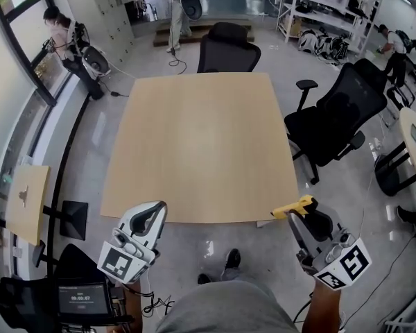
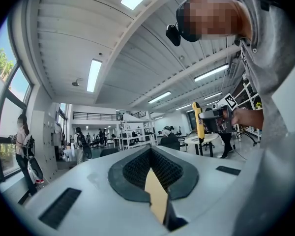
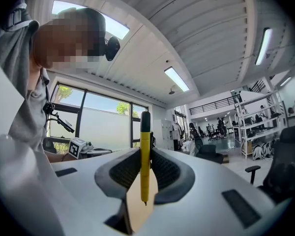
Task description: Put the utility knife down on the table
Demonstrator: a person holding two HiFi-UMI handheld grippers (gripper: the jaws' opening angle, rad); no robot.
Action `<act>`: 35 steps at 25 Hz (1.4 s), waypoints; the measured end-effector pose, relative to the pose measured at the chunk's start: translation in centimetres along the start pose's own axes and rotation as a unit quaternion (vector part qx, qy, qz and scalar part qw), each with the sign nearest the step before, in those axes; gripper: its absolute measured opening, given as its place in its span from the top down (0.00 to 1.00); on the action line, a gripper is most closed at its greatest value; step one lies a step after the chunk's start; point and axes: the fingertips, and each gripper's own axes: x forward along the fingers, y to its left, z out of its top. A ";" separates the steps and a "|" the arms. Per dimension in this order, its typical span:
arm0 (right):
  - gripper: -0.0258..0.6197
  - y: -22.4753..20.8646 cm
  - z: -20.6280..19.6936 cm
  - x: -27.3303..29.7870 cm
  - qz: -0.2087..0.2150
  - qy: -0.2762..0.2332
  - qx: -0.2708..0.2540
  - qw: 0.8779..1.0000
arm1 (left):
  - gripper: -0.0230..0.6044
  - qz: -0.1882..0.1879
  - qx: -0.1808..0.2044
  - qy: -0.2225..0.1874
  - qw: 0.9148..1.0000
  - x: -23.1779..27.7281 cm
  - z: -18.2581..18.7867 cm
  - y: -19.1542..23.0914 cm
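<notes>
Nearest me, the left gripper point(image 1: 154, 212) has its jaws together on nothing. The right gripper point(image 1: 299, 211) has its jaws clamped on the handle of the yellow utility knife point(image 1: 293, 207), held by the near right corner of the bench point(image 1: 194, 144). I judge the knife light, stiff and smooth-sided, so the handle is the safe hold, clear of the blade end.

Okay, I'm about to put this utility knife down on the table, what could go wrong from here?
1. The right tongs hold the utility knife right at the near corner of the table. Letting go there could drop it to the floor, close to your shoe.
2. Part of the knife sticks out beyond the pads, so it might swivel in the grip or catch the table edge as you lower it.
</notes>
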 end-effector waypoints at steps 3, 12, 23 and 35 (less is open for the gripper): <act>0.85 -2.8 0.1 0.5 0.003 0.001 0.002 1.000 | 0.96 0.002 0.001 0.004 1.000 2.8 -0.2 0.2; 0.85 -9.8 0.6 3.9 0.036 0.003 0.004 0.999 | 0.96 0.021 0.003 0.010 1.000 10.0 -0.9 2.3; 0.85 -11.9 0.6 5.3 0.047 0.007 0.006 0.999 | 0.96 0.028 0.005 0.010 1.000 12.1 -0.8 3.6; 0.85 -12.9 0.3 7.5 0.034 0.007 -0.004 0.999 | 0.96 0.023 0.002 -0.006 1.000 13.3 -1.8 6.4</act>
